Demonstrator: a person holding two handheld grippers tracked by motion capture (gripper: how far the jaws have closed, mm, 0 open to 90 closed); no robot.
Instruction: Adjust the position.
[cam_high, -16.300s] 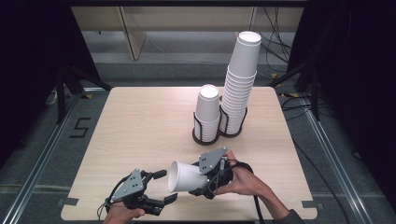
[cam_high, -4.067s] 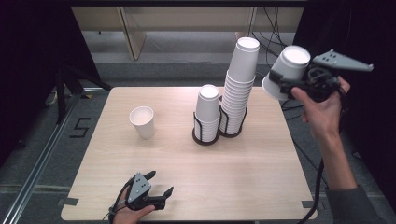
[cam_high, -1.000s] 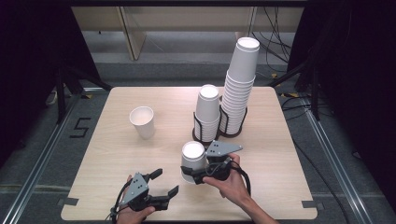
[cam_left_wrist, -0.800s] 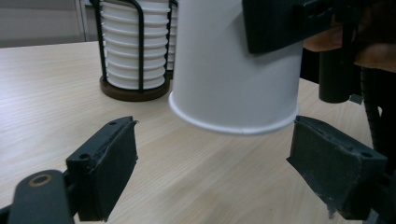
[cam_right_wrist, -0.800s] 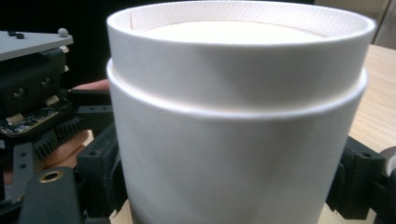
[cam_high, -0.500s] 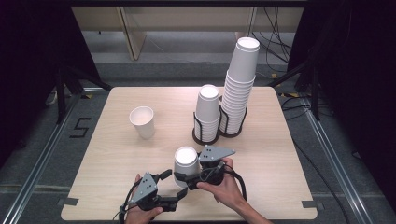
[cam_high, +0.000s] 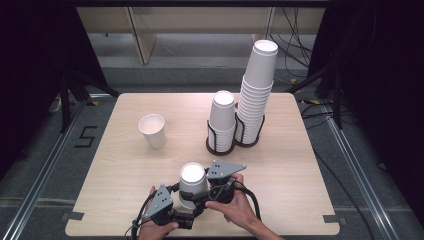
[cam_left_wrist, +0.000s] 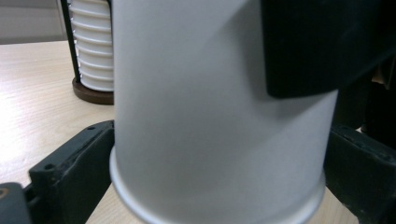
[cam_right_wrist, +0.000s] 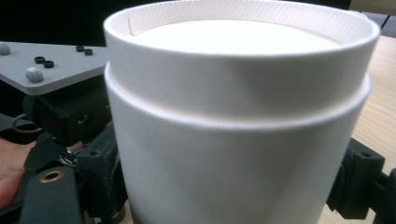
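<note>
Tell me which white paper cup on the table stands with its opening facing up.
The lone cup at the table's left. The stacked cups and the held cup are upside down.

You are at a lab test rig: a bare wooden table (cam_high: 125, 165) ringed by black curtains (cam_high: 30, 60), floor rails (cam_high: 45, 175) and loose cables (cam_high: 300, 30).

Even overhead light falls on the desk (cam_high: 150, 170) in the high view, leaving its pale wood bright while the surroundings sink into near black. The tall cup stack (cam_high: 257, 95) casts only a faint shadow. In both gripper views the paper cup (cam_left_wrist: 219, 116) sits so close that it looks soft and slightly blurred, with gentle grey shading across its wall.
</note>
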